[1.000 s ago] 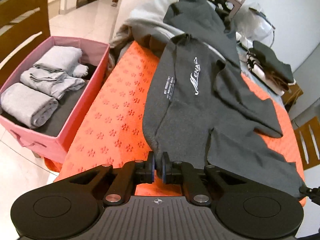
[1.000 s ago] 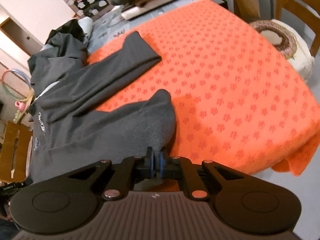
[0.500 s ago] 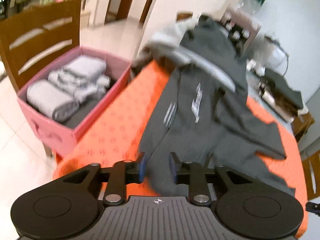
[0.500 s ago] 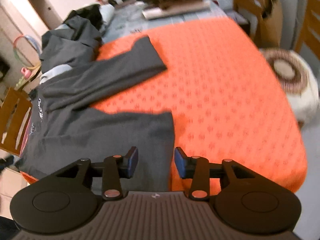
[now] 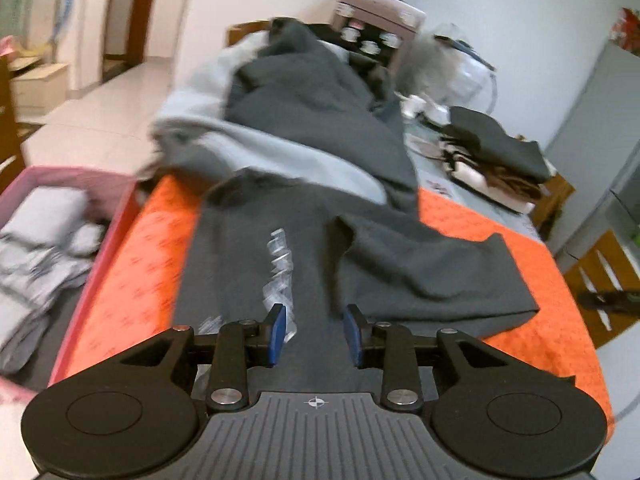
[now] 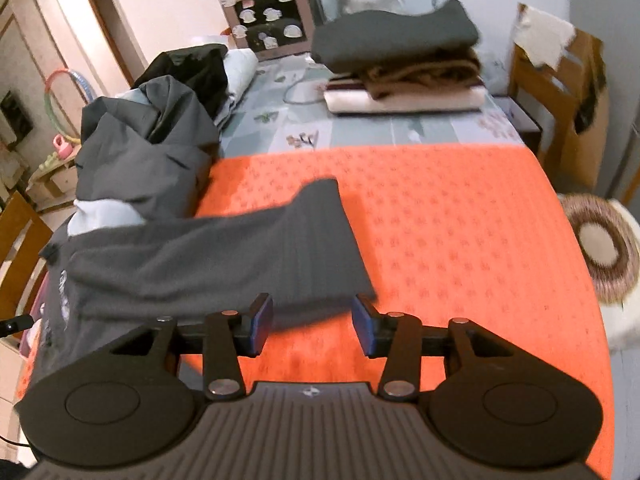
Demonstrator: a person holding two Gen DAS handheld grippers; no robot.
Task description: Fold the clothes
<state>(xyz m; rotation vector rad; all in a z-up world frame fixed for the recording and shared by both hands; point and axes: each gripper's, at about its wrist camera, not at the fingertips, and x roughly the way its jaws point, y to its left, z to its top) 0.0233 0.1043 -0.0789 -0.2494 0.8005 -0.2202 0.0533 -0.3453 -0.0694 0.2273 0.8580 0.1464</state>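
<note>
Dark grey trousers (image 5: 280, 248) with white lettering lie on the orange cloth (image 5: 132, 256), one leg folded across to the right (image 5: 436, 272). My left gripper (image 5: 315, 334) is open and empty, just above the trousers near the lettering. In the right wrist view the folded leg (image 6: 248, 256) lies flat on the orange cloth (image 6: 460, 240). My right gripper (image 6: 313, 326) is open and empty, just in front of the leg's end edge.
A pink box (image 5: 116, 224) of folded grey clothes stands left of the table. A heap of grey garments (image 5: 300, 112) lies at the far end. A stack of folded clothes (image 6: 404, 64) sits at the back. Wooden chairs (image 6: 560, 92) and a round cushion (image 6: 604, 248) stand to the right.
Both grippers were shut on the trouser hem, then opened and let go. The hem now lies folded over on the table, and both grippers have moved forward over the cloth.
</note>
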